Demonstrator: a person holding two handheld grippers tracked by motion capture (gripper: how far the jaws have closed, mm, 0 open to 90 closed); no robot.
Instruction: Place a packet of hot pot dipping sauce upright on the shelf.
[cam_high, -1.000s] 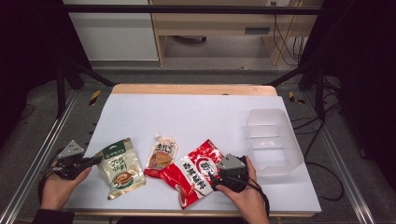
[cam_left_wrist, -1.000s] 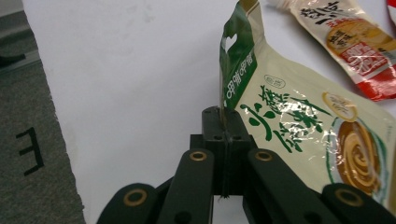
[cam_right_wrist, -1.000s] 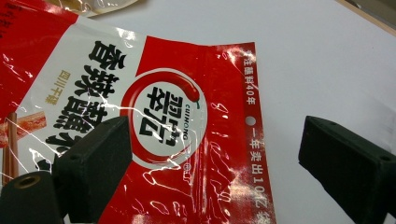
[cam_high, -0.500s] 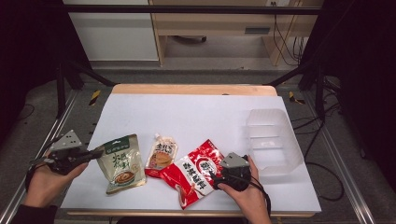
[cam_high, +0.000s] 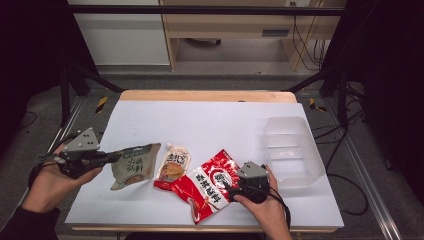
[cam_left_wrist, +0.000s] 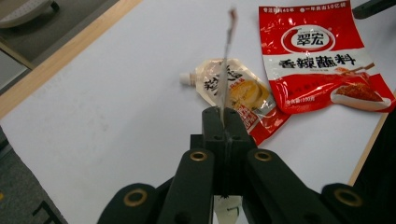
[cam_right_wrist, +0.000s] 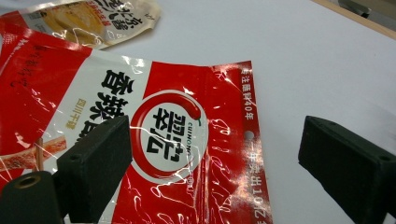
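White table (cam_high: 210, 125): L tongs (cam_high: 116, 157) clamp green pouch (cam_high: 134, 165).

Your left gripper (cam_high: 111, 157), jaws clamped on the edge of the green pouch (cam_high: 134, 165), has risen from the table's (cam_high: 210, 120) near-left corner. The pouch, flat on the white surface a second ago, now hangs lifted at its gripped edge, tilted, its far end just beside the spouted pouch (cam_high: 174, 165).

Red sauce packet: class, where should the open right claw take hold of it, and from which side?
Grip the red sauce packet by its flat top seal strip, beside the hang hole. It lies flat on the table, so bring the right claw in low from that edge, where its open jaws already straddle the packet.
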